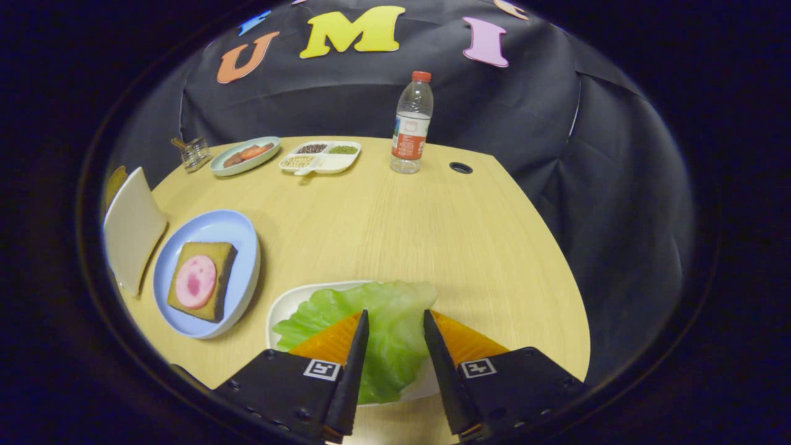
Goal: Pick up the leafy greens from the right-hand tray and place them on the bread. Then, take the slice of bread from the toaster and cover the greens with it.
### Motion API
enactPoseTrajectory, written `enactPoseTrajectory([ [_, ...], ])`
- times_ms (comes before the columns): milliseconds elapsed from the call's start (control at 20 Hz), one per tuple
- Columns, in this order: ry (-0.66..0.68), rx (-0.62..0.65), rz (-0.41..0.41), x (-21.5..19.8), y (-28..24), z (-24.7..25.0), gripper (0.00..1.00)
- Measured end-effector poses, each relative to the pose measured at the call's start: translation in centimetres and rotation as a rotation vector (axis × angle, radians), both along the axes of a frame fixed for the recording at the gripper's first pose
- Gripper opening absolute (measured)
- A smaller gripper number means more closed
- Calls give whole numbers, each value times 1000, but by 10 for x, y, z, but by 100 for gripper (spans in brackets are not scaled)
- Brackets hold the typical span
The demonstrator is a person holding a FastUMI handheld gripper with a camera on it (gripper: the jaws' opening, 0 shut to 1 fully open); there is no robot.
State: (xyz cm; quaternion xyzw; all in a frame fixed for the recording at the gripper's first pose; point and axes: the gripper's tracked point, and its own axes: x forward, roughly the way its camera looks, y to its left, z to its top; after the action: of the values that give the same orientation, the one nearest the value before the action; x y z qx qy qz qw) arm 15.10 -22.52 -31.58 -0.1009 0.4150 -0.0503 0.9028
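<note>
Hovering over the lettuce with fingers spread

Looking forward along the gripper (395,321), its two fingers are spread apart, one on either side of a strip of the lettuce leaf (377,321). Whether the tips touch the leaf cannot be told from this angle; neither finger visibly presses on it, so the claw has hold of nothing.

The lettuce leaf is pale green and crinkled. It lies on a white plate (285,309) at the near edge of a light wooden table (408,228), and it covers most of that plate, reaching past its far rim.

Just beside the white plate, on the left, is a round pale blue plate (241,241). On it lies a square slice of brown bread (217,272), topped with a round pink slice of meat (196,282).

Further left, near the table edge, a pale slice of bread (131,228) stands upright and slightly tilted; what holds it is hard to make out.

Along the far side of the table, well apart from the fingers, are a small wire rack (194,152), an oval green dish (244,157) holding some food, a white divided tray (319,156) with beans or grains in its compartments, and an upright clear plastic bottle (411,123) with a red cap. A small round hole (460,167) is set in the tabletop near the bottle.
</note>
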Motion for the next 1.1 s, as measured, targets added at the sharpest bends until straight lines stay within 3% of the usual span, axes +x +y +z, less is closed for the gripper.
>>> enactPoseTrajectory([
  [150,3,-59,26,0,2,-6,77],
  [350,13,-54,13,0,2,-8,72],
  [500,5,-70,-37,1,-14,-7,60],
  [600,-8,-108,-71,1,-28,-4,42],
  [650,-7,-103,-72,0,-27,-5,24],
  [700,-21,-140,-84,2,-35,-2,23],
  [800,-25,-116,-141,-2,-40,1,1],
  [950,-76,-20,-178,-2,-35,17,0],
  [1100,-139,9,-161,-3,-29,46,1],
])
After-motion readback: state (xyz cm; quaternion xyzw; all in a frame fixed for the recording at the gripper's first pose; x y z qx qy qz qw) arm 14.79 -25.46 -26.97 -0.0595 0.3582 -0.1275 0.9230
